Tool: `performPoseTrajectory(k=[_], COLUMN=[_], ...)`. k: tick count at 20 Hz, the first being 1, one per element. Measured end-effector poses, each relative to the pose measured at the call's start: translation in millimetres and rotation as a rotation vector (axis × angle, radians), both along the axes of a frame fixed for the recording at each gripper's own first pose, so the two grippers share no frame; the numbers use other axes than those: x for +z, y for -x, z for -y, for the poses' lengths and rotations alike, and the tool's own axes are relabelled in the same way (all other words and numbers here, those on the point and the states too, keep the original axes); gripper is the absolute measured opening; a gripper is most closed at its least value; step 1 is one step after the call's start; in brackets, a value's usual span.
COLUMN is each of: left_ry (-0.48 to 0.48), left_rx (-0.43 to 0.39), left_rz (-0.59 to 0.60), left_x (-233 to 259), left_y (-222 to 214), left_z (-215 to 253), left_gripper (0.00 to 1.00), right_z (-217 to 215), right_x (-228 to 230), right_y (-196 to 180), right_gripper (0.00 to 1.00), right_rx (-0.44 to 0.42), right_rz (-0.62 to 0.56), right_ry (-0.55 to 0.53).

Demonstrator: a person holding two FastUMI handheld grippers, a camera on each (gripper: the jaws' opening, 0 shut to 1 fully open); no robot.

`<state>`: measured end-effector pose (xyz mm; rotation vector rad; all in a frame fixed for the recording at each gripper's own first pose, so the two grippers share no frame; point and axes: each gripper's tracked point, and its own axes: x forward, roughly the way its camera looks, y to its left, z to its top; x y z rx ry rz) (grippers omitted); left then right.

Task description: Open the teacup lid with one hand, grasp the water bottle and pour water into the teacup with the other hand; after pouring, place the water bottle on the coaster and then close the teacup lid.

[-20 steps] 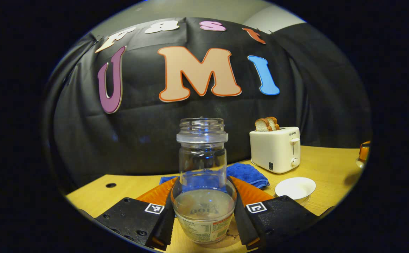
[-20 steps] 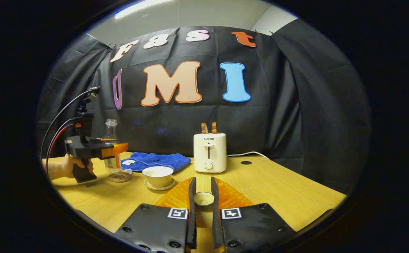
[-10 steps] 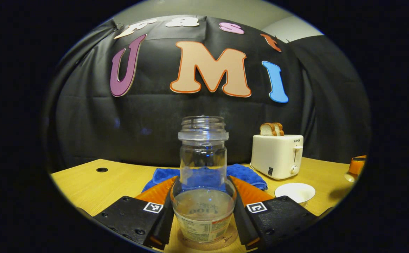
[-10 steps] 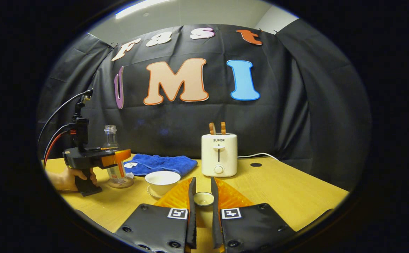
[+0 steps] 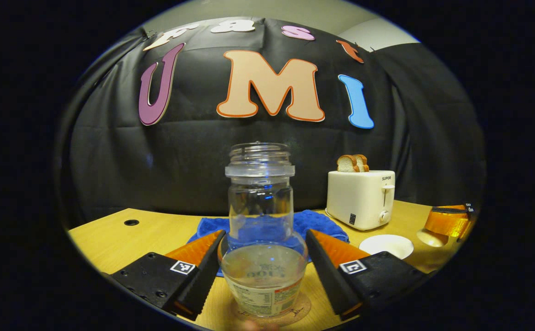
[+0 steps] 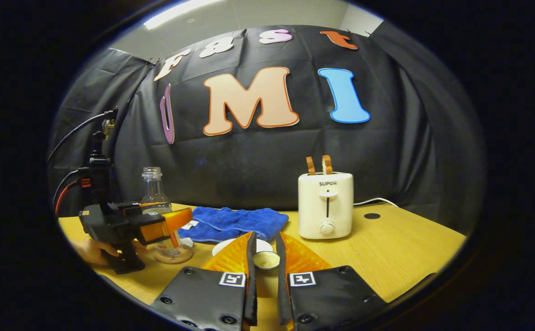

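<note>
**Left hand-held gripper spread around the bottle, right one clamped on the lid**

The left hand-held gripper (image 5: 265, 257) has its fingers spread wide to either side of the water bottle (image 5: 262, 230), with a visible gap between each finger and the glass, so it is released. The bottle stands upright, uncapped and about a third full, on a round coaster (image 5: 295, 310) on the wooden worktop (image 5: 111, 234). In the right gripper view the same left hand-held gripper (image 6: 175, 225) sits at the bottle (image 6: 154, 197), held by a person's hand (image 6: 92, 248), and the coaster (image 6: 175, 255) shows under the bottle's base.

The right hand-held gripper (image 6: 265, 262) is closed on the small teacup lid (image 6: 266, 260), both fingers pressing its sides and holding it just above the teacup (image 6: 225, 247), whose white rim peeks out behind the fingers. In the left gripper view the open teacup (image 5: 386, 246) stands to the right of the bottle, with the right hand-held gripper (image 5: 446, 223) and the lid (image 5: 430, 238) near it.

A blue cloth (image 6: 235, 221) lies behind the bottle and cup. A white toaster (image 6: 325, 204) with bread slices (image 5: 352, 162) in its slots stands farther back, near the wall.
</note>
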<state>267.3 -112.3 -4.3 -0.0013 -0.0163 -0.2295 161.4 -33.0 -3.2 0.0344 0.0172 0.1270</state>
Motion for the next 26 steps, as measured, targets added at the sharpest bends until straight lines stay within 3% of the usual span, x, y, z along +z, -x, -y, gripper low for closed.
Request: performPoseTrajectory(k=[10, 21, 26], left_ry=[0.002, 0.003, 0.005], left_rx=[0.005, 0.009, 0.004], left_rz=[-0.002, -0.004, -0.008], left_x=[-3, -3, -4], left_y=[-1, -2, 0], left_z=[1, 0, 1], left_gripper=[0.97, 0.97, 0.97], right_z=[-30, -46, -47], right_x=[-15, -25, -26], right_y=[-51, -58, -55], right_gripper=[0.21, 0.2, 0.27], right_rx=[-0.013, 0.025, 0.038], right_rz=[-0.067, -0.124, -0.134], right_ry=[0.084, 0.124, 0.119])
